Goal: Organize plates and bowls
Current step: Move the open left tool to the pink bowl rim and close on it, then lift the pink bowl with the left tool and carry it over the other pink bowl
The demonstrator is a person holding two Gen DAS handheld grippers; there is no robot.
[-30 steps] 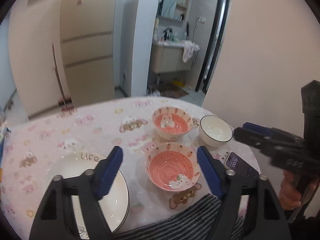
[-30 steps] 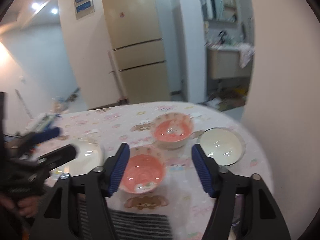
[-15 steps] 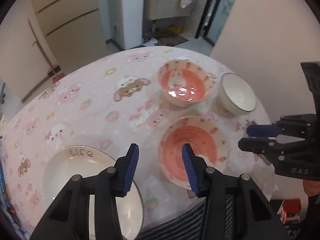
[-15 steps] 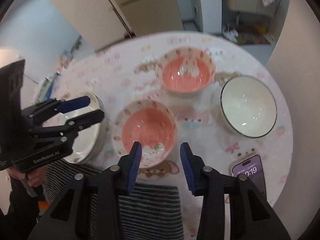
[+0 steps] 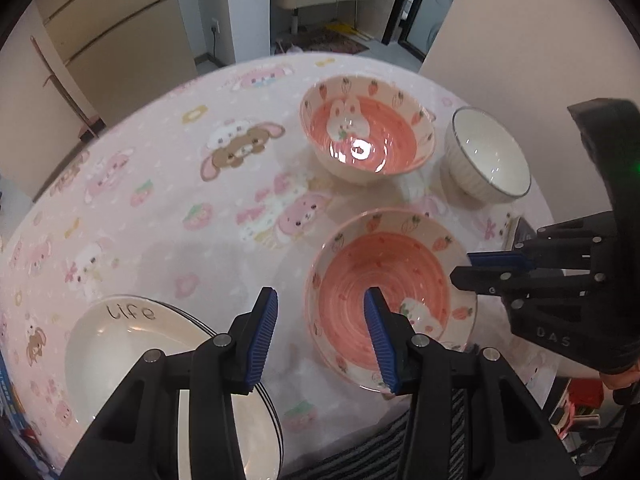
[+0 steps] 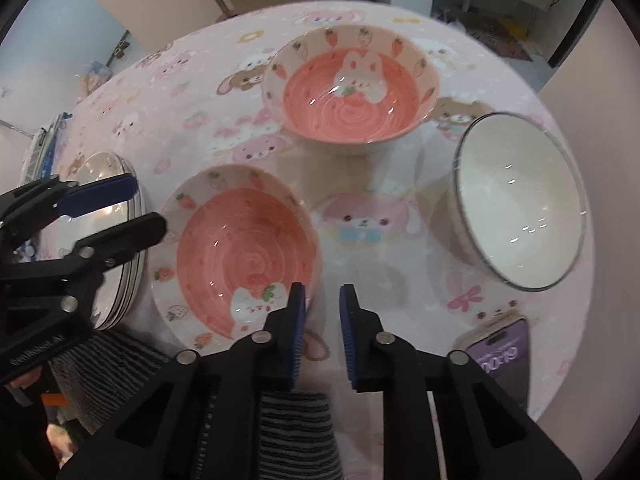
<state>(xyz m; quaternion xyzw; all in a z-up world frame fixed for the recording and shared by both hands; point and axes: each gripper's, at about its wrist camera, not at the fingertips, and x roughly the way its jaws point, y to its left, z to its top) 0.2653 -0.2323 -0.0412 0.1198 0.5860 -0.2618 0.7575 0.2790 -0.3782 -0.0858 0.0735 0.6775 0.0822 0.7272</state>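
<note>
Nearest, the left gripper is held apart, empty, over the pink plate rim; the right gripper is narrowed (nothing between). Beyond, bare tablecloth is seen before the rabbit bowl and white bowl.

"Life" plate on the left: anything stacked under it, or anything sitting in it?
Nothing sits in the Life plate; its bowl is bare. Under it, the right wrist view shows more plate rims stacked, roughly three, exact count unclear. The left gripper hides the near side.
</note>
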